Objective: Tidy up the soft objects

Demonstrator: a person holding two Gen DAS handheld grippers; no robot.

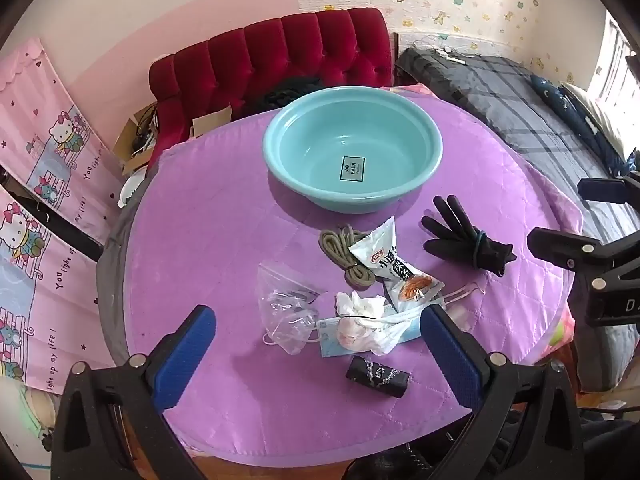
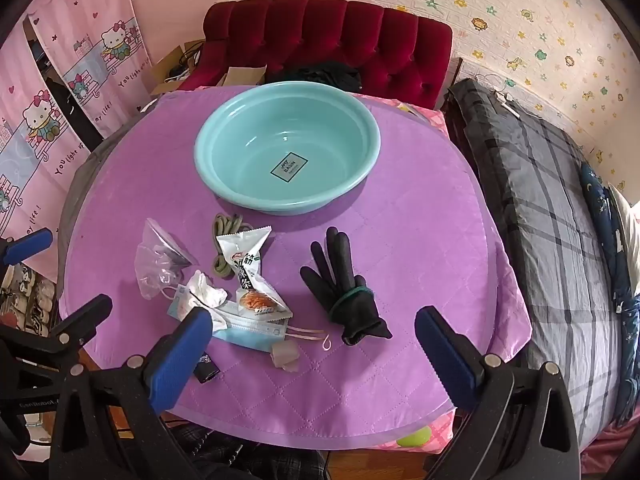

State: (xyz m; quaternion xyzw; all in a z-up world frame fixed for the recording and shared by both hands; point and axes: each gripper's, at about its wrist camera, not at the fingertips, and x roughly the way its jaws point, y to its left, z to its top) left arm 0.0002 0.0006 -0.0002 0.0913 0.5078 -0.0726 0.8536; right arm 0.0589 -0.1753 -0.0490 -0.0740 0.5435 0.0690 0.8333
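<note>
An empty teal basin (image 1: 352, 200) (image 2: 248, 196) stands at the back of the purple round table (image 1: 224, 248) (image 2: 420, 240). In front of it lie a black glove bundle (image 1: 468, 240) (image 2: 344, 284), a snack packet (image 1: 392, 264) (image 2: 248, 272), an olive cord (image 1: 340, 248) (image 2: 226, 232), a clear plastic bag (image 1: 288, 312) (image 2: 160, 264), a white tied bag (image 1: 364, 320) (image 2: 204, 292), a blue face mask (image 1: 332, 336) (image 2: 256, 332) and a small black packet (image 1: 378, 376) (image 2: 206, 368). My left gripper (image 1: 320, 344) is open above the white bag. My right gripper (image 2: 316, 344) is open near the glove.
A red tufted sofa (image 1: 272, 52) (image 2: 328, 36) stands behind the table. A bed with a grey plaid cover (image 1: 520, 96) (image 2: 560, 216) is on the right. Pink curtains (image 1: 44, 184) (image 2: 52, 112) hang on the left. A small translucent pouch (image 2: 286, 354) lies near the table's front.
</note>
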